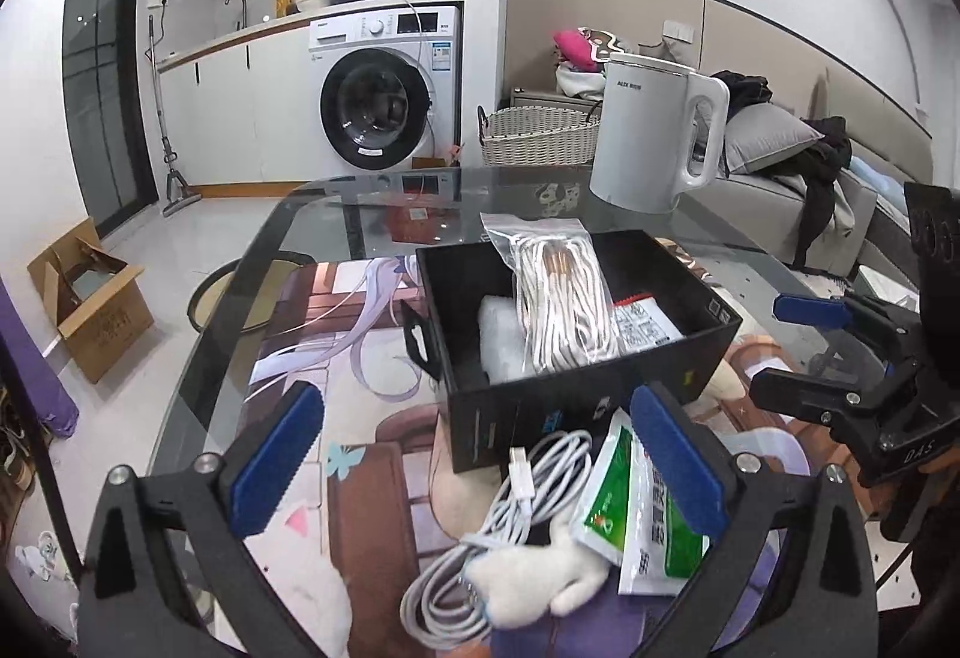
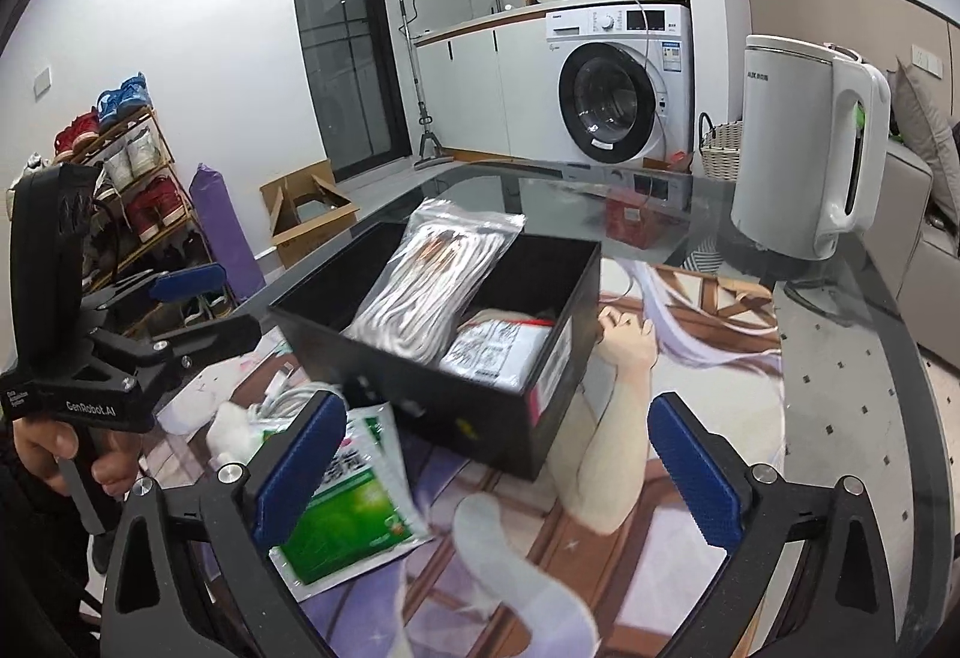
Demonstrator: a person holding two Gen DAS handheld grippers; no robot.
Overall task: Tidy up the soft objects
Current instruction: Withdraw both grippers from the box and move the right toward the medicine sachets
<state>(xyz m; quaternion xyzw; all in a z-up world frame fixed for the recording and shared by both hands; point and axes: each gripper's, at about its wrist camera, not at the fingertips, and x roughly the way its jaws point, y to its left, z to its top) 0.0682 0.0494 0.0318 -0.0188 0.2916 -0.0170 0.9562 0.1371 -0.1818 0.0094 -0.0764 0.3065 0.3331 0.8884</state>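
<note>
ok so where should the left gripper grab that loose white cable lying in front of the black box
Pinch the bundled loops of the white cable from above, beside the plush toy lying over it. The loops lie flat on the mat, between the open left gripper fingers.

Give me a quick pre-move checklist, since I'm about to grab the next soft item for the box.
1. Left tool open and empty: ok.
2. Right tool open and empty: ok.
3. Loose white cable, plush toy and green packet lie under the left tool: ok.
4. Cable tangled with the plush toy: cannot tell.
5. Room in the black box, which already holds a bagged cable: ok.
6. Kettle stands apart behind the box: ok.
</note>
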